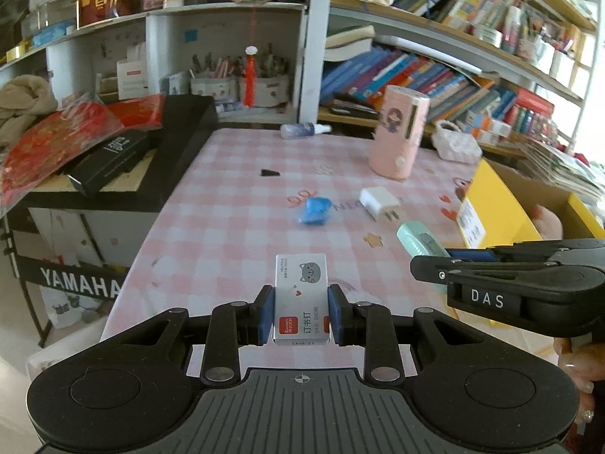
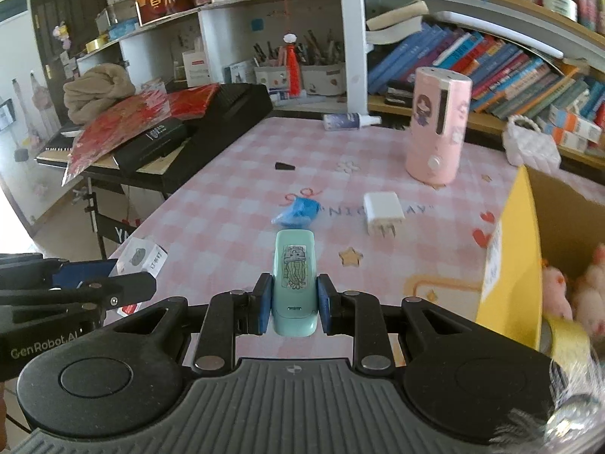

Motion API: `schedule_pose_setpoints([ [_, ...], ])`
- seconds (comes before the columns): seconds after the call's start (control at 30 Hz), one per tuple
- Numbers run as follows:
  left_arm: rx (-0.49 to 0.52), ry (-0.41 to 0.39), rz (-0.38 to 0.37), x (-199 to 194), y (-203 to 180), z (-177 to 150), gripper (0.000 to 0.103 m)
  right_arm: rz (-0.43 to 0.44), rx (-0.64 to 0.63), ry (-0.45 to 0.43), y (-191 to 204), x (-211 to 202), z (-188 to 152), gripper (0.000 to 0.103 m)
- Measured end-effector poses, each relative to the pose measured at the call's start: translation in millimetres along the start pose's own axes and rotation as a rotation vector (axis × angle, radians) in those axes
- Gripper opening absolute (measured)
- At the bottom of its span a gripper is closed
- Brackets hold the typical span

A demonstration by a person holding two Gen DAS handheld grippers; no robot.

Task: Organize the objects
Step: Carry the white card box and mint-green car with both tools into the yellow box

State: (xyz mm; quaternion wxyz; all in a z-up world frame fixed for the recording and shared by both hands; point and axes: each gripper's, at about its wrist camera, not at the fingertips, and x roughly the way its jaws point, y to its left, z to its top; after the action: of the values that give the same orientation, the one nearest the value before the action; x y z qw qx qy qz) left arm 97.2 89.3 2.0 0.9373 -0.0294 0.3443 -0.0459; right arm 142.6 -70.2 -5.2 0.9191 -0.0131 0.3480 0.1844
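Observation:
My left gripper (image 1: 301, 312) is shut on a small silver box of staples (image 1: 301, 291) with a grey cat print, held above the near edge of the pink checked table (image 1: 234, 196). My right gripper (image 2: 294, 304) is shut on a mint green stapler (image 2: 295, 283). The stapler also shows in the left wrist view (image 1: 418, 240), and the staples box in the right wrist view (image 2: 141, 257). A blue crumpled object (image 2: 297, 212) and a white charger plug (image 2: 382, 212) lie on the table ahead of both grippers.
A yellow cardboard box (image 2: 506, 249) with plush toys stands at the right. A pink cylindrical device (image 2: 438, 128), a small spray bottle (image 2: 349, 121) and a black wedge (image 2: 284, 167) sit further back. A keyboard (image 2: 211, 121) piled with red items is on the left; bookshelves behind.

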Motion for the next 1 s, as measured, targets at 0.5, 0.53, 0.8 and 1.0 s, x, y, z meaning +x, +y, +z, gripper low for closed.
schedule_pose_setpoints([
  [0.5, 0.111, 0.069, -0.123, -42, -26, -55, 0.028, -0.093, 0.111, 0.037, 15, -70, -84, 0.023],
  [0.53, 0.124, 0.073, -0.136, -44, -30, -59, 0.028, -0.103, 0.124, 0.038, 13, -74, -89, 0.023],
  [0.8, 0.215, 0.08, -0.225, -51, -60, -66, 0.028, -0.195, 0.235, 0.039, -5, -105, -118, 0.023],
  [1.0, 0.274, 0.087, -0.289, -48, -85, -69, 0.028, -0.258, 0.289, 0.034, -18, -126, -135, 0.023],
])
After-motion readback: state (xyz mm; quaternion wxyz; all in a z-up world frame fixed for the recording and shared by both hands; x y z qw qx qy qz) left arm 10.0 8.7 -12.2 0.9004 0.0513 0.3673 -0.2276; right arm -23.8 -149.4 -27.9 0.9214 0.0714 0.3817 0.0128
